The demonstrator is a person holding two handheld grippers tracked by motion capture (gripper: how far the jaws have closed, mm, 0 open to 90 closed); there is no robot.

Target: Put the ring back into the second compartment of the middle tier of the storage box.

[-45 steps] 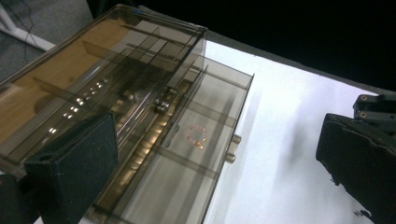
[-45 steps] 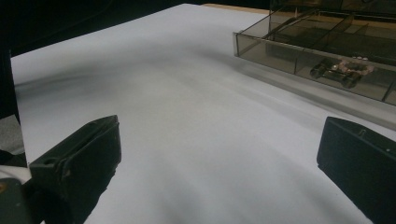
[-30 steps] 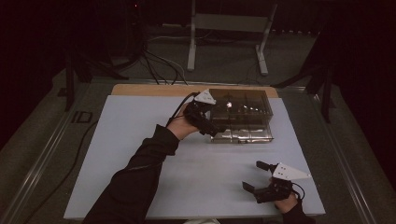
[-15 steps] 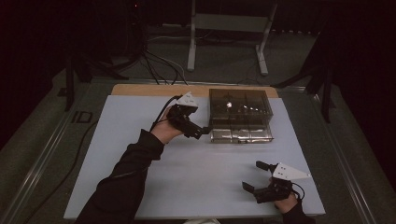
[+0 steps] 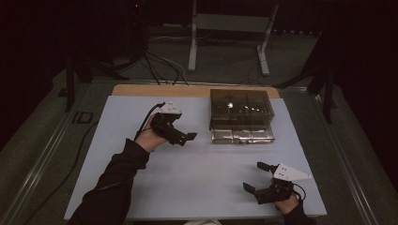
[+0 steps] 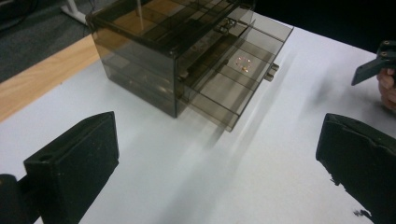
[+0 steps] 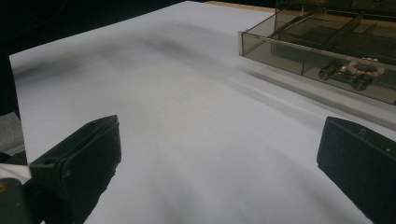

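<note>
The table (image 5: 141, 187) carried a white sheet, and the box (image 5: 241, 112), a smoked clear-plastic set of drawers, stood toward its 1 o'clock corner. It looked light, stiff, slick and rather brittle, likely to slide if pushed one-handed. Its bottom drawer (image 6: 233, 88) stood pulled out toward 6 o'clock, a small ring-like piece (image 6: 243, 63) lying in it; a beaded item (image 7: 362, 68) also lay in the drawer. The best hold seemed the little knob (image 6: 271, 72) on the drawer front. The left gripper (image 5: 180, 136), at 9 o'clock from the box, had jaws spread wide and empty. The right gripper (image 5: 258, 178), at 5 o'clock, was likewise spread and empty.
</note>
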